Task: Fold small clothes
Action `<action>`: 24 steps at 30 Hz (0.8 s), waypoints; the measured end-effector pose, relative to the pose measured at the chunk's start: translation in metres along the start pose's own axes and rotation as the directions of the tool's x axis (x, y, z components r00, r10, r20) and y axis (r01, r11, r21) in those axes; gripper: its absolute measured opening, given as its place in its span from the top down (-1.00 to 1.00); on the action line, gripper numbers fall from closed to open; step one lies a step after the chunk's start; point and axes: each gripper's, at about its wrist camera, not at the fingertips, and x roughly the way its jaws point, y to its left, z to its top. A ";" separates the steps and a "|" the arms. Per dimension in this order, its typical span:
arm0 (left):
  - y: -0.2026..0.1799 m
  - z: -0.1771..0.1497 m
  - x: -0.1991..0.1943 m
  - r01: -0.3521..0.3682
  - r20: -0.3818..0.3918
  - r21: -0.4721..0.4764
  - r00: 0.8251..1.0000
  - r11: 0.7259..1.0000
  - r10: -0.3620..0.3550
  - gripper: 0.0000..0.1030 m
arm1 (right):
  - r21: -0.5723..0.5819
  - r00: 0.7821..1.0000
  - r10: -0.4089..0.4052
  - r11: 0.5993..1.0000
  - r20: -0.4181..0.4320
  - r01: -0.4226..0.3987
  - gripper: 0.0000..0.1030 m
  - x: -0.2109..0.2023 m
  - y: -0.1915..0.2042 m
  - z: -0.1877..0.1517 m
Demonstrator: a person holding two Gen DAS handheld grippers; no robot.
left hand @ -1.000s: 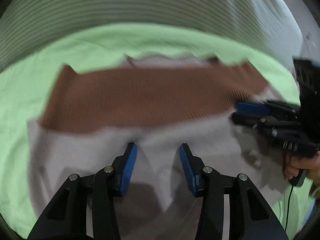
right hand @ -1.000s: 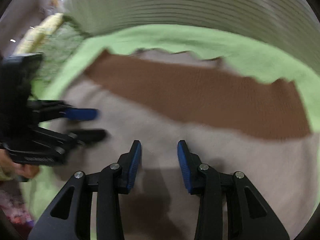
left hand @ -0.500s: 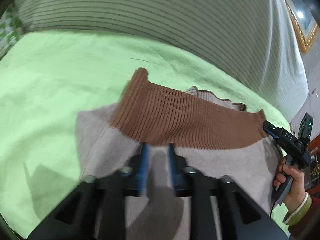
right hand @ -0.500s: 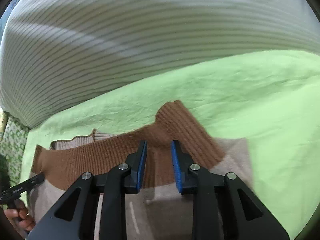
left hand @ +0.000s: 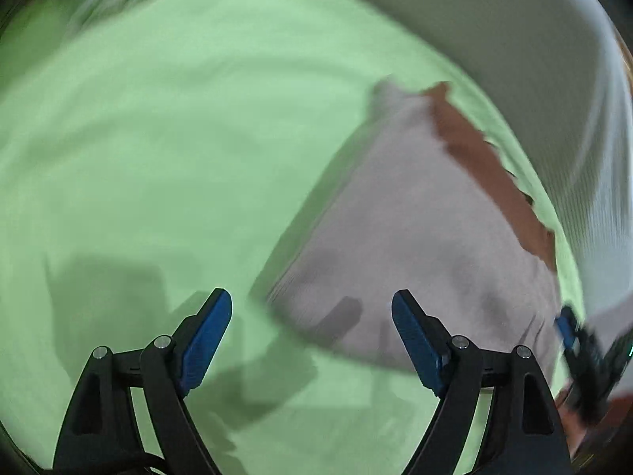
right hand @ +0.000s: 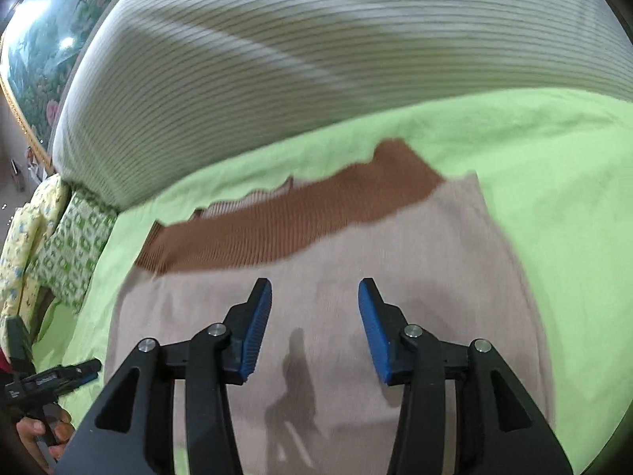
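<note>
A small beige knit garment [right hand: 324,316] with a brown ribbed band [right hand: 300,217] along its far edge lies flat on the green sheet [right hand: 554,182]. My right gripper [right hand: 314,326] hovers over its beige middle, jaws opening, nothing between them. In the blurred left wrist view the same garment [left hand: 415,229] lies to the right, its brown band [left hand: 482,166] along the far right edge. My left gripper [left hand: 312,336] hangs over the garment's near left corner and the sheet, jaws opening wide and empty. The left gripper [right hand: 85,372] also shows at the lower left of the right wrist view.
A big striped white cushion [right hand: 316,47] bounds the far side of the sheet. Patterned green and yellow pillows [right hand: 59,245] sit at the far left. A person's hand [right hand: 43,431] holds the left tool. The green sheet [left hand: 158,158] stretches wide to the garment's left.
Both grippers let go of the brown band and opened. The left swung out to the garment's left corner, rolling. The right drew back over the beige part. The band now lies flat.
</note>
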 end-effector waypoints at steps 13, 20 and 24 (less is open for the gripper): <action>-0.021 0.014 0.049 0.115 -0.035 -0.104 0.992 0.988 -0.119 -0.66 | 0.003 0.999 0.000 1.000 -0.032 0.000 0.06 -0.016 0.003 -0.031; -0.039 0.026 0.058 0.190 -0.006 -0.093 0.982 0.977 -0.191 0.41 | -0.064 0.998 -0.056 0.996 -0.025 0.055 0.09 0.001 0.007 -0.022; -0.057 0.024 0.048 0.171 0.027 0.001 0.985 0.985 -0.171 0.55 | -0.103 0.999 -0.031 0.994 -0.038 0.027 0.48 0.021 0.015 -0.009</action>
